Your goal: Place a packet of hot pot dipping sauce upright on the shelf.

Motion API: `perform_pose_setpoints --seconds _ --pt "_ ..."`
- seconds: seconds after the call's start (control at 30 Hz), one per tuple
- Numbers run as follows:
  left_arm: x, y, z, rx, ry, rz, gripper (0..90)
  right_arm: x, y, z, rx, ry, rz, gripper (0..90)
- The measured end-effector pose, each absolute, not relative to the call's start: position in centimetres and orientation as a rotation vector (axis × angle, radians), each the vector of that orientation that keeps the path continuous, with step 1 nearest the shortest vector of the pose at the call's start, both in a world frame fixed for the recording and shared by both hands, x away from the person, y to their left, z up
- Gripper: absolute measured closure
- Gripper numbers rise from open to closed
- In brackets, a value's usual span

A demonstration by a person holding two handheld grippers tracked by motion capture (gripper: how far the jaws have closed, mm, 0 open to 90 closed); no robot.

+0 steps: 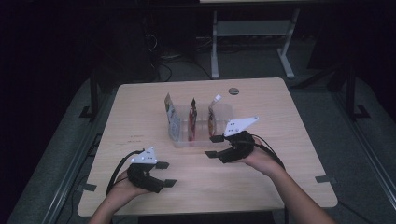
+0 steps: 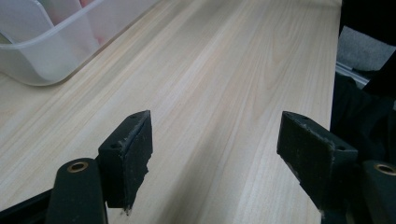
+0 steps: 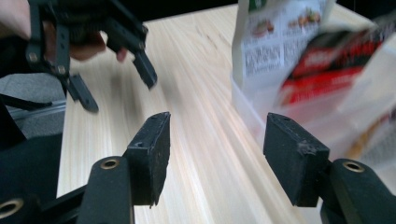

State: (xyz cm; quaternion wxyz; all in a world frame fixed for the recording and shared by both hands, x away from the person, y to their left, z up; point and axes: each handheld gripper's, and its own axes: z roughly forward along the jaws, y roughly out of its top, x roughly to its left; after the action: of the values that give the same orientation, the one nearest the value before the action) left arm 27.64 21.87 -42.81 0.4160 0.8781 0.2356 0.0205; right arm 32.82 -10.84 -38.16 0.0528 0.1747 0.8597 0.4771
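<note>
A clear plastic bin [image 1: 200, 141] stands mid-table with three upright snack pouches: a pale green-and-white one [image 1: 172, 117], a red one [image 1: 192, 117] and another reddish one with a white top [image 1: 213, 116]. My right gripper [image 1: 213, 146] hovers open just in front of the bin's near right corner, nothing between its jaws. In the right gripper view the pouches [image 3: 299, 51] are blurred at the right and the other gripper [image 3: 116, 79] is at the upper left. My left gripper [image 1: 165, 173] is open over bare wood near the front left. The bin's corner [image 2: 42, 51] lies upper left in the left gripper view.
The light wooden table [image 1: 140, 121] has a round grey cable grommet [image 1: 233, 90] near its far edge. A white desk frame [image 1: 252, 32] stands on the dark floor beyond. Black cables trail from both grippers toward the front edge.
</note>
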Motion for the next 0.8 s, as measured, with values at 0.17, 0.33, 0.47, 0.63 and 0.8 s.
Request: perform_pose_setpoints --seconds 0.17,0.33,0.47,0.63,0.8 --pt "27.5 21.6 -43.0 2.238 0.577 0.076 25.9 32.1 -12.4 -39.5 0.58 2.621 1.407 36.5" --pt "27.3 21.5 -43.2 2.255 0.567 0.075 24.9 31.3 -13.9 -40.8 0.653 2.615 1.388 31.1" --pt "27.3 21.3 -43.5 2.285 0.555 0.081 24.5 30.6 -14.7 -41.5 0.675 2.599 1.369 28.0" --pt "27.2 21.1 -43.9 2.318 0.545 0.08 23.9 29.9 -15.7 -42.3 0.701 2.578 1.322 25.7" --pt "27.1 20.9 -44.1 2.344 0.538 0.077 22.8 29.2 -16.7 -43.1 0.733 2.569 1.29 24.2"
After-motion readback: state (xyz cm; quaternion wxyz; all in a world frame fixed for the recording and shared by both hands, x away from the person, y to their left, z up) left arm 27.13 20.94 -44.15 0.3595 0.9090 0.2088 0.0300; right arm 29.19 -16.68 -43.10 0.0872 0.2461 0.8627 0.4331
